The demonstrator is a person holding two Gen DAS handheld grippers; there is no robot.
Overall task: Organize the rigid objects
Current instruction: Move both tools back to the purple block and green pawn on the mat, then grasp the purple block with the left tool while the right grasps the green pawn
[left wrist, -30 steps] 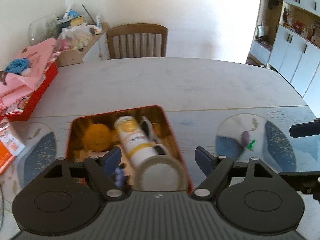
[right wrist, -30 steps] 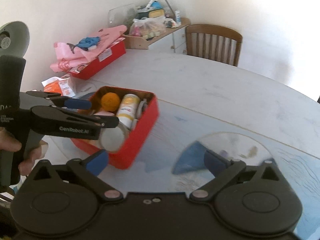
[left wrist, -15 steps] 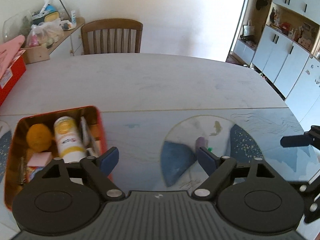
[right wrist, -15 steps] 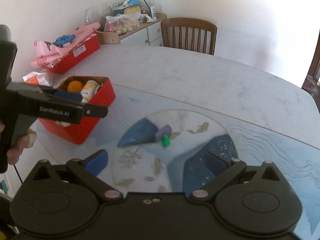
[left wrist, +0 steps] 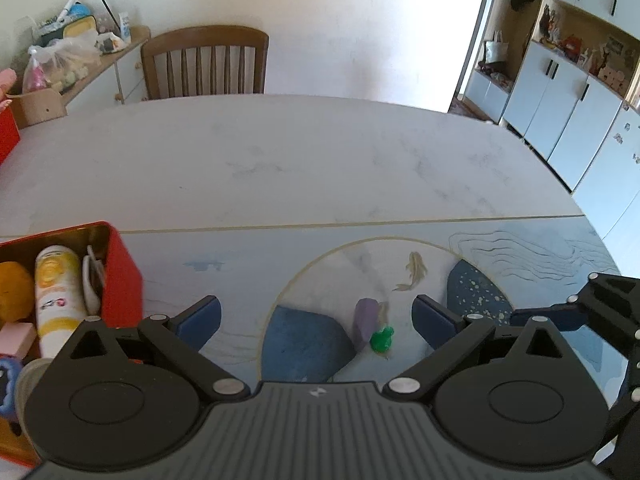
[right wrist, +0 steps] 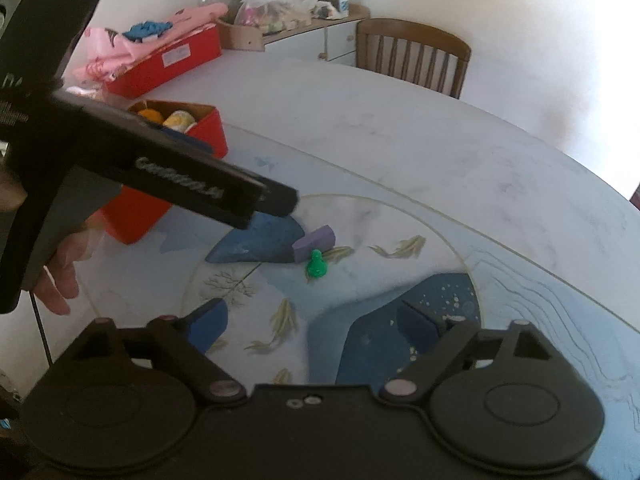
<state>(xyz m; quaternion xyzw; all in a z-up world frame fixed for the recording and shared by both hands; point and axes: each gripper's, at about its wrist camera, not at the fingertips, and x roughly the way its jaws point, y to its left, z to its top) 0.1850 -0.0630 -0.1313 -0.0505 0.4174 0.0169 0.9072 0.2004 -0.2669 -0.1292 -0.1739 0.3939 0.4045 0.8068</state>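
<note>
Left wrist view: left tongs [left wrist: 316, 316] gape wide, empty, over purple block [left wrist: 366, 322]; right tongs [right wrist: 316, 322] likewise apart, empty.

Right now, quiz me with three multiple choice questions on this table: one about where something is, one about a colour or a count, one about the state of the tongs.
1. Where does the purple block lie?
A. inside the red tin
B. on the table mat, beside the green pawn
C. on the wooden chair

2. What colour is the small pawn?
A. green
B. yellow
C. white

3. How do the left tongs stand?
A. shut on the purple block
B. shut on nothing
C. open, holding nothing

Answers:
1. B, since both wrist views show the block lying on the round printed mat next to the pawn, outside the red tin.
2. A, as the pawn is bright green in both views.
3. C, because their blue pads stand wide apart with nothing between them.
</note>
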